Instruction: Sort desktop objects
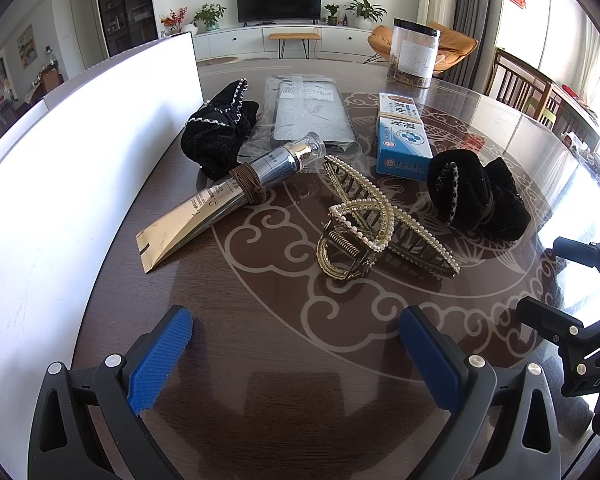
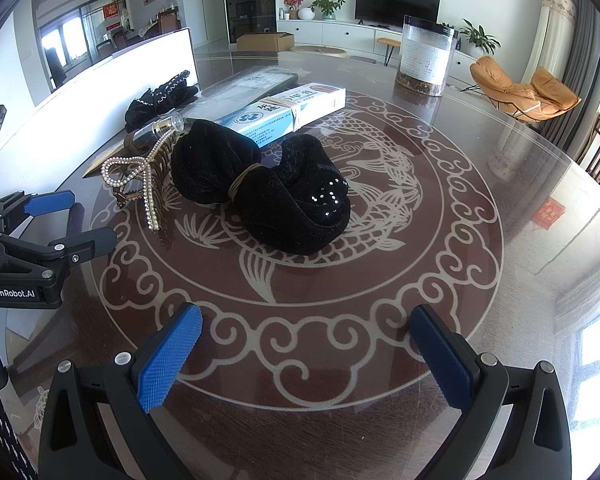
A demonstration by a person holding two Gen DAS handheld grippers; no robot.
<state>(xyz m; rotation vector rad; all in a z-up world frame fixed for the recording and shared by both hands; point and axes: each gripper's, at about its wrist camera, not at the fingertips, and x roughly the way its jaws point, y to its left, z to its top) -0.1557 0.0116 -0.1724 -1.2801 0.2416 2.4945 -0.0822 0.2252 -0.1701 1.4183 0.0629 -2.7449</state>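
Now advance spread, empty right gripper (image 2: pixel 304 354) to black scrunchie (image 2: pixel 260 192) (before medicine box (image 2: pixel 288 114)), pinch banded waist; left gripper (image 1: pixel 296 354) likewise spread.

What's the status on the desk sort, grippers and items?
Left gripper open, empty. Right gripper open, empty. Pearl hair claw and black velvet bundle on table, untouched. Nothing blocking either.

Hair claw (image 1: pixel 374 224) lies between tube (image 1: pixel 220 196) and scrunchie (image 1: pixel 476 196)

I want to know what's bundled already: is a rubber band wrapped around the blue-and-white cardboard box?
Yes, in the right wrist view a thin tan rubber band circles the blue-and-white cardboard box near its middle.
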